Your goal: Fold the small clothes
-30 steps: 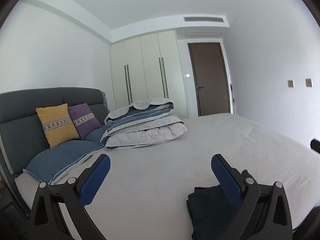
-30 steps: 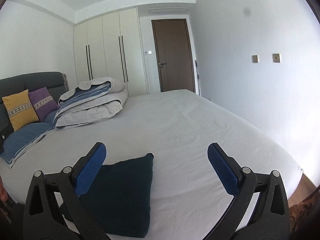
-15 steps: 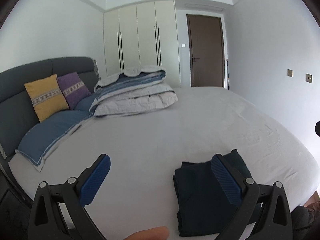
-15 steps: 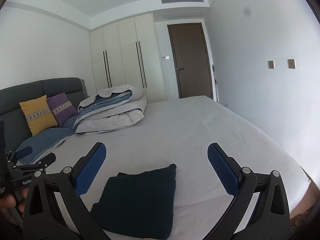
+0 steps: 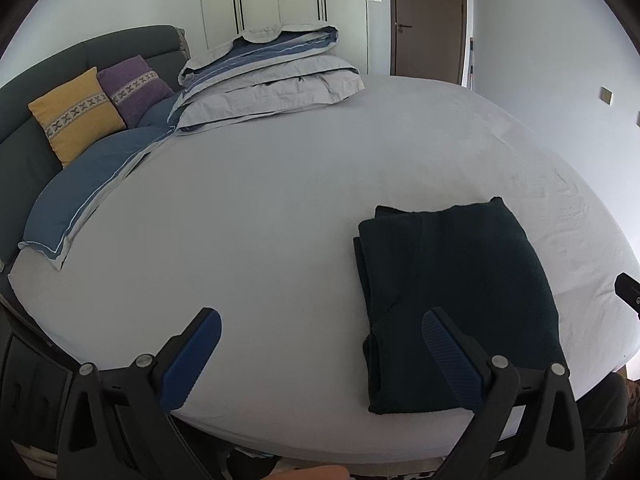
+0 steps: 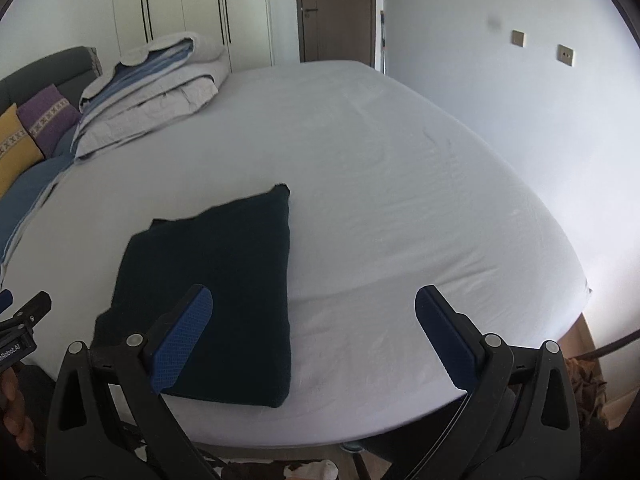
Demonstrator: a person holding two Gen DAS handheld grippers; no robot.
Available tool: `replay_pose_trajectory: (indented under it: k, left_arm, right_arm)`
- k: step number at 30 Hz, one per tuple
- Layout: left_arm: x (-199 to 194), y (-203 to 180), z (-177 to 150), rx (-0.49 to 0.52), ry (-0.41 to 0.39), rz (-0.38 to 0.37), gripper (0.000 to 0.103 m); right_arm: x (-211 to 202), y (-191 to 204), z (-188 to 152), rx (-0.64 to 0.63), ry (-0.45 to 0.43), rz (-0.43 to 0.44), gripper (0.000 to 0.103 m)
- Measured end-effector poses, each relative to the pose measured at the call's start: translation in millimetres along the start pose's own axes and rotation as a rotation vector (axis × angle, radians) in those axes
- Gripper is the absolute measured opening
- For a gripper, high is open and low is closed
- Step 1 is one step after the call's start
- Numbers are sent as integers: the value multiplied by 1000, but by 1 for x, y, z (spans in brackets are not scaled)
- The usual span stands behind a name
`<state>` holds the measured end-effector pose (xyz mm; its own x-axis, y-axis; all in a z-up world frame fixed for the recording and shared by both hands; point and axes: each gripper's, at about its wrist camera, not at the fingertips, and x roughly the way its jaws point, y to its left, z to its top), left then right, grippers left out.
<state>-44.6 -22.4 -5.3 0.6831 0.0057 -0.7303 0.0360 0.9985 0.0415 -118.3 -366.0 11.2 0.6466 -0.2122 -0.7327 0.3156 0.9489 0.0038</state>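
A dark teal garment [image 5: 460,296] lies folded into a flat rectangle near the front edge of the bed [image 5: 280,208]. My left gripper [image 5: 320,326] hangs open above the bed's front edge, its right finger over the garment's near left corner. In the right wrist view the same folded garment [image 6: 216,288] lies at lower left. My right gripper [image 6: 314,304] is open and holds nothing, its left finger over the garment and its right finger over bare sheet.
A folded grey and blue duvet [image 5: 272,76] is stacked at the far side of the bed. Yellow [image 5: 76,114] and purple [image 5: 134,88] cushions and a blue pillow [image 5: 88,188] lean at the dark headboard. Wardrobe and brown door [image 5: 426,16] stand behind.
Both cameras have tilted downward and pulled back, so more of the bed and the whole folded garment show. Both grippers stay open; the garment has not moved.
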Motion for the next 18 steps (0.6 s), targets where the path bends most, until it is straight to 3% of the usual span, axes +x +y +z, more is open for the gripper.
replay_pose_trajectory:
  k: [6,18]
  left_arm:
    - [10,-1,-7,-3,38,-8,103]
    - [13,2,-7,-10,55,-17,103]
  right_arm:
    - [23,-2,0,7,38,1,103]
    - [-3,3,6,-28,35,22,103]
